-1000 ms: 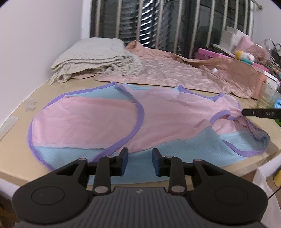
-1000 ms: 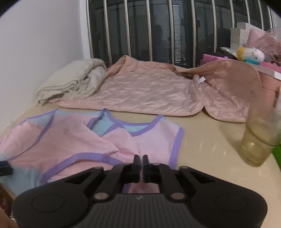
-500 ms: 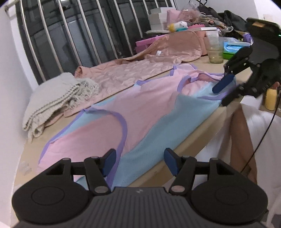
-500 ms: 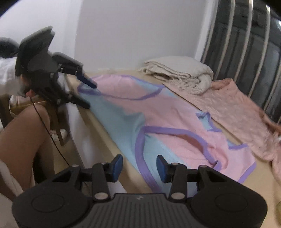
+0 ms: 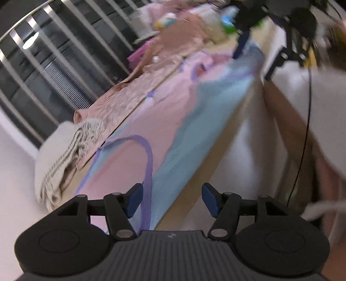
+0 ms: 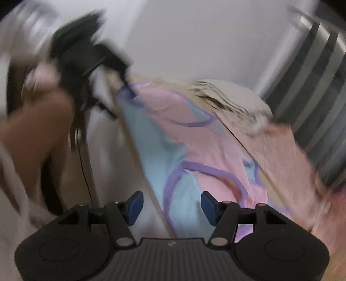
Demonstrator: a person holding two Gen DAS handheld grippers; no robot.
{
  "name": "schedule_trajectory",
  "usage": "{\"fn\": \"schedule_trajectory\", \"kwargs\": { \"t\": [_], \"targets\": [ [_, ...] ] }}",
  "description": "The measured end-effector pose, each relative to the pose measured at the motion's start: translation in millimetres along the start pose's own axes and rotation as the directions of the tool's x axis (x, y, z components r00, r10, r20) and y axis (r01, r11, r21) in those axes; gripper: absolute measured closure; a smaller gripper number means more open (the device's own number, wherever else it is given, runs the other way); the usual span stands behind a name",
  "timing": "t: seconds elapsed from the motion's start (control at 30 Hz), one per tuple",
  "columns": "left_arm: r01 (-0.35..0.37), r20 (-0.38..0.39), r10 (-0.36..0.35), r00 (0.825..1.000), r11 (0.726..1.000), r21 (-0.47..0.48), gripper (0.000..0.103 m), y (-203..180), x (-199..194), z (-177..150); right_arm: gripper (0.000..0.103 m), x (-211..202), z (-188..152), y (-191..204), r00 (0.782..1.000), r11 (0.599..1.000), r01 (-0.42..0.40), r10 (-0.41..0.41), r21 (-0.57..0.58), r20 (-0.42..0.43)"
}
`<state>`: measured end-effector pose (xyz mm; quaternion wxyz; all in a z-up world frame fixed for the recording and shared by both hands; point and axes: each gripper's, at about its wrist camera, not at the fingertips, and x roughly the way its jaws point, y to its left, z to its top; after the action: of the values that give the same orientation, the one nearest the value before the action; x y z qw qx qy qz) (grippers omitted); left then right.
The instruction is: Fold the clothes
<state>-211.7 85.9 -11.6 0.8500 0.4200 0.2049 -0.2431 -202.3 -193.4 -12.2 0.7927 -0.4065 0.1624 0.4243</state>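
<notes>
A pink and light-blue garment with purple trim [image 5: 173, 121] lies spread flat along the table's front edge; it also shows in the right wrist view [image 6: 194, 140]. My left gripper [image 5: 172, 200] is open and empty, at one end of the garment beside its blue hem. My right gripper [image 6: 170, 204] is open and empty at the other end, over the blue hem and the table edge. Each gripper shows blurred at the far end of the other's view: the right gripper [image 5: 244, 41], the left gripper [image 6: 90, 62].
A folded beige towel [image 5: 62, 155] and a quilted pink jacket [image 5: 138, 86] lie behind the garment, by the barred window [image 5: 54, 60]. Boxes and clutter [image 5: 173, 19] stand at the far end. The person's leg [image 6: 32, 127] is beside the wooden table edge [image 5: 205, 168].
Both grippers have opened wider and swung out to opposite ends of the garment, tilting toward the front edge. The right gripper, shut a second ago, is open. Both views are motion-blurred.
</notes>
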Motion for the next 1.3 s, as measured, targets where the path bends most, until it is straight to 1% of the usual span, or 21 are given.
{"fn": "schedule_trajectory", "kwargs": {
  "t": [0.03, 0.07, 0.1, 0.17, 0.2, 0.23, 0.27, 0.43, 0.6, 0.73, 0.8, 0.87, 0.93, 0.97, 1.0, 1.03, 1.07, 1.1, 1.13, 1.23, 1.3],
  "targets": [
    [-0.01, 0.001, 0.01, 1.0, 0.999, 0.038, 0.043, -4, 1, -3, 0.052, 5, -1, 6, 1.0, 0.998, 0.026, -0.027, -0.05, -0.017],
    [-0.02, 0.0, 0.02, 1.0, 0.998, 0.067, 0.051, -7, 3, -6, 0.059, 11, -3, 12, 0.998, 0.994, 0.051, -0.054, -0.101, -0.032],
    [-0.028, -0.007, 0.029, 1.0, 0.996, 0.083, 0.056, -8, 6, -8, 0.076, 16, -4, 18, 0.996, 0.986, 0.075, -0.083, -0.152, -0.045],
    [-0.024, -0.012, 0.025, 1.0, 0.997, 0.069, 0.061, -2, 6, -10, 0.082, 17, -5, 15, 0.994, 0.984, 0.094, -0.1, -0.15, -0.039],
    [-0.008, -0.024, 0.009, 1.0, 0.999, 0.043, 0.063, 4, 5, -9, 0.089, 15, -3, 9, 0.996, 0.99, 0.071, -0.077, -0.122, -0.039],
    [0.009, -0.033, -0.009, 0.999, 1.0, 0.014, 0.069, 9, 2, -7, 0.1, 11, -1, 1, 0.998, 0.995, 0.042, -0.046, -0.089, -0.041],
    [0.026, -0.04, -0.027, 0.999, 1.0, -0.011, 0.076, 14, 0, -6, 0.101, 8, 0, -6, 0.999, 0.998, 0.013, -0.016, -0.056, -0.041],
    [0.132, -0.073, -0.138, 0.988, 0.987, -0.09, 0.101, 47, -9, 3, 0.101, -7, 9, -45, 0.99, 0.985, -0.132, 0.136, 0.109, -0.026],
    [0.221, -0.039, -0.234, 0.972, 0.953, -0.208, 0.102, 97, -11, 18, 0.101, -15, 16, -92, 0.973, 0.952, -0.228, 0.228, 0.206, 0.024],
    [0.247, -0.016, -0.26, 0.966, 0.933, -0.263, 0.102, 146, 16, 34, 0.101, -5, 23, -142, 0.961, 0.93, -0.274, 0.271, 0.244, 0.048],
    [0.252, -0.051, -0.28, 0.959, 0.918, -0.306, 0.1, 161, 42, 33, 0.1, 20, 25, -170, 0.963, 0.922, -0.263, 0.268, 0.285, 0.021],
    [0.244, -0.089, -0.292, 0.952, 0.903, -0.354, 0.089, 172, 68, 28, 0.094, 44, 23, -188, 0.973, 0.921, -0.209, 0.231, 0.329, -0.029],
    [0.248, -0.101, -0.316, 0.943, 0.874, -0.418, 0.082, 179, 76, 14, 0.082, 58, 17, -197, 0.982, 0.927, -0.129, 0.169, 0.353, -0.085],
    [0.245, -0.091, -0.321, 0.943, 0.852, -0.463, 0.079, 180, 72, 6, 0.079, 51, 12, -198, 0.985, 0.926, -0.102, 0.145, 0.363, -0.092],
    [0.24, -0.076, -0.319, 0.945, 0.831, -0.501, 0.077, 181, 66, -3, 0.073, 37, 5, -199, 0.989, 0.919, -0.096, 0.13, 0.384, -0.064],
    [0.226, -0.069, -0.306, 0.949, 0.818, -0.529, 0.071, 181, 61, -11, 0.063, 21, -3, -200, 0.993, 0.909, -0.094, 0.116, 0.406, -0.029],
    [0.213, -0.062, -0.295, 0.953, 0.806, -0.553, 0.064, 181, 55, -17, 0.058, 7, -12, -198, 0.993, 0.894, -0.11, 0.121, 0.435, 0.001],
    [0.209, -0.058, -0.292, 0.955, 0.797, -0.567, 0.063, 180, 53, -21, 0.053, -8, -20, -195, 0.991, 0.877, -0.129, 0.13, 0.463, 0.031],
    [0.204, -0.063, -0.293, 0.954, 0.788, -0.58, 0.062, 176, 52, -24, 0.051, -15, -30, -189, 0.99, 0.86, -0.137, 0.138, 0.491, 0.036],
    [0.178, -0.084, -0.28, 0.956, 0.784, -0.595, 0.063, 167, 54, -31, 0.051, -24, -53, -169, 0.99, 0.826, -0.115, 0.14, 0.552, -0.004],
    [0.173, -0.084, -0.279, 0.957, 0.774, -0.609, 0.069, 166, 54, -33, 0.054, -21, -65, -159, 0.993, 0.809, -0.089, 0.115, 0.581, -0.008]
  ]
}}
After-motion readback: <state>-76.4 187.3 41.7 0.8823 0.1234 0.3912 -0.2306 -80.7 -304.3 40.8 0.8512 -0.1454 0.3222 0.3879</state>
